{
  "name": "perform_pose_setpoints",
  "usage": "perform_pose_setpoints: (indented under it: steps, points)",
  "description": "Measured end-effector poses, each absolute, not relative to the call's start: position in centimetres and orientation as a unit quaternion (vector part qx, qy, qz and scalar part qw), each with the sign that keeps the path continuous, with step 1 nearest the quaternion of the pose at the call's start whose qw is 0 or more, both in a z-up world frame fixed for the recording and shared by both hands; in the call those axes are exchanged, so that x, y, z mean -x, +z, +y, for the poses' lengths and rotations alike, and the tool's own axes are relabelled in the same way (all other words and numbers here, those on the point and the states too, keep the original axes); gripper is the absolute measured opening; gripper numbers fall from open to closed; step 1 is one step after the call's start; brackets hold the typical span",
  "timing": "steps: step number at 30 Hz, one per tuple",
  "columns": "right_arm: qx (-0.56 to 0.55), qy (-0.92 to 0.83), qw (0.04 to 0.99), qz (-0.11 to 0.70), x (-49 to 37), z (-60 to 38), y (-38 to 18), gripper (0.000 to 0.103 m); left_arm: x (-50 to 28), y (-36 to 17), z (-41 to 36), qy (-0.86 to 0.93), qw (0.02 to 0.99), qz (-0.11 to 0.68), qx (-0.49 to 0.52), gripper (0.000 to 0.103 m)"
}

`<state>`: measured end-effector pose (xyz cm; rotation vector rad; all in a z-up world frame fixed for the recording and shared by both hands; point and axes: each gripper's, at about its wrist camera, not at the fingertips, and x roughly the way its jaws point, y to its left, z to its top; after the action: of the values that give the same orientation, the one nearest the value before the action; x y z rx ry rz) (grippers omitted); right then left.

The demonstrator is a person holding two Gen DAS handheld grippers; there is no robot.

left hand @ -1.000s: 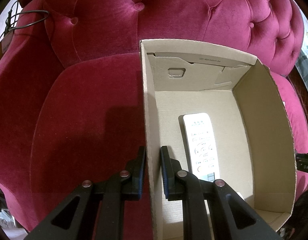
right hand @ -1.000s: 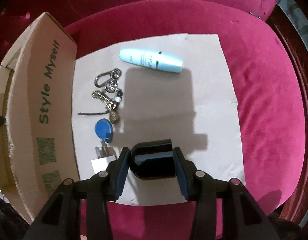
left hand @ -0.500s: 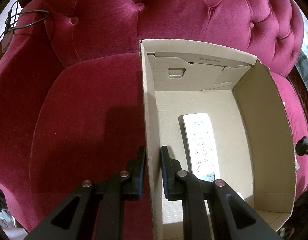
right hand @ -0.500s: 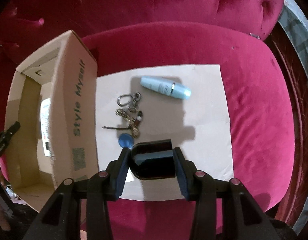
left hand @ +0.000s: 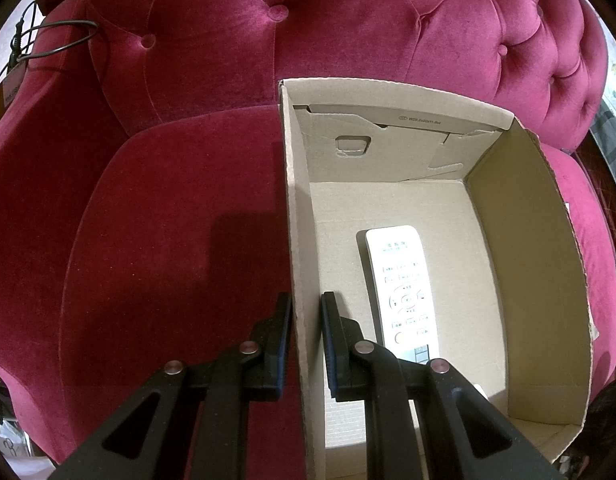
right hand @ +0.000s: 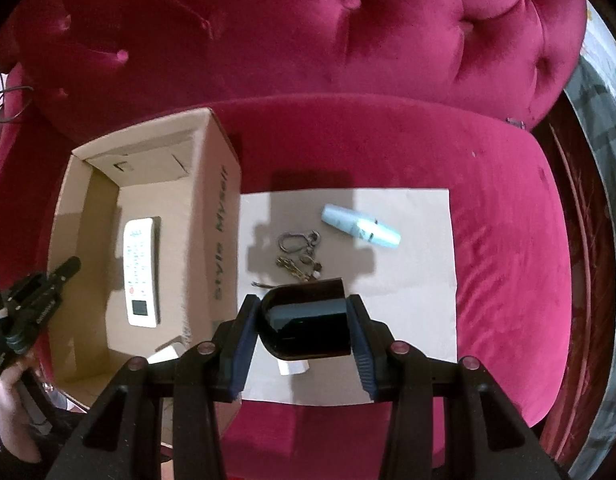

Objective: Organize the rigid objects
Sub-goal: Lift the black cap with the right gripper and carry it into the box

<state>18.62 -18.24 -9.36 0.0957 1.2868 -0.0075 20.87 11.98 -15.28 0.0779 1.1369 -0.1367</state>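
Observation:
My left gripper [left hand: 305,312] is shut on the left wall of an open cardboard box [left hand: 298,208], one finger inside and one outside. A white remote control [left hand: 402,284] lies flat on the box floor. My right gripper [right hand: 304,320] is shut on a glossy black rounded object [right hand: 308,320] and hangs high above a sheet of paper [right hand: 420,272] on the sofa seat. On that paper lie a pale blue tube [right hand: 360,230] and a bunch of keys with a carabiner [right hand: 300,254]. The right wrist view also shows the cardboard box [right hand: 212,216], the white remote control [right hand: 140,272] and the left gripper [right hand: 70,266] on the wall.
Everything rests on a crimson tufted velvet sofa [right hand: 508,208] with a high buttoned back. A white plug-like item [right hand: 294,368] peeks out under the held object. A black cable [left hand: 56,44] hangs at the sofa's left arm. A person's hand [right hand: 8,392] holds the left tool.
My right gripper has risen with the black object, so the paper, keys and tube look smaller and the box interior has come into view. The left gripper and box have stayed still.

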Motion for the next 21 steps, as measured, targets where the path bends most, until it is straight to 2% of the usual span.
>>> perform_pose_setpoints:
  steps: [21]
  points:
    - [-0.012, 0.055, 0.817, 0.574, -20.5, -11.0, -6.1, 0.046, -20.9, -15.2, 12.0, -0.066, 0.839, 0.538, -0.036, 0.016]
